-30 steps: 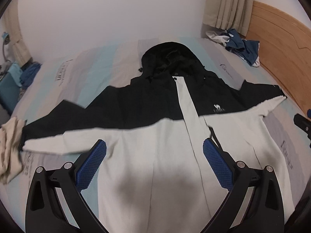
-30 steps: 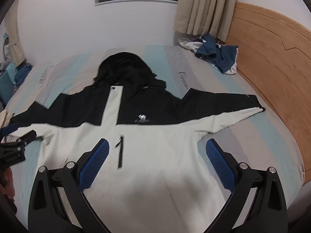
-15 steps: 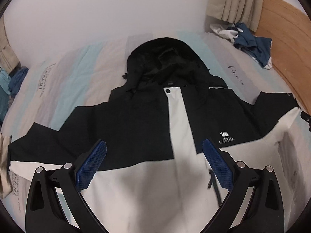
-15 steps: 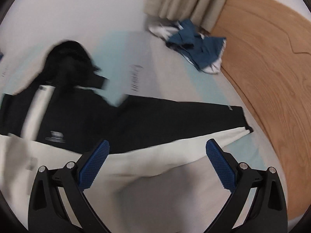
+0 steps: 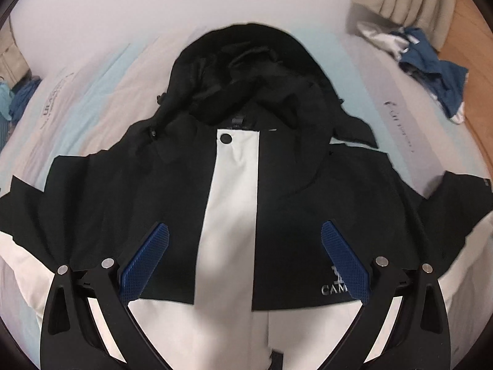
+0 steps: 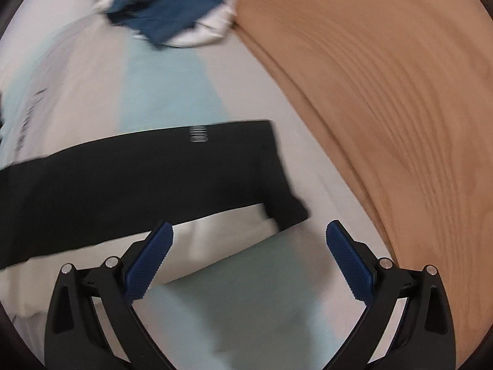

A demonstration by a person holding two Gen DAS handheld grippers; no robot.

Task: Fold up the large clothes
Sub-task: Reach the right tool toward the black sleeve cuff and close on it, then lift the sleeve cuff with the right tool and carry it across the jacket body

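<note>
Two wrist views. Left view: whole upper jacket [image 5: 234, 191] spread flat, front up, on the striped bed [image 5: 92, 86], hood [image 5: 246, 71] toward twelve o'clock, white placket along the twelve-to-six axis, sleeves running out toward nine and three; blue clothes [image 5: 431, 64] at two o'clock. The left gripper [image 5: 245, 231] tilts steeply down over the chest, jaws wide, nothing between them. Right view, blurred: only one sleeve [image 6: 148, 178], long axis nine to three, cuff [image 6: 286, 197] toward three, near the wooden headboard [image 6: 385, 77]. The right gripper [image 6: 249, 231] points steeply down just below the cuff, jaws wide but just narrowing slightly, pads clear of the fabric.
</note>
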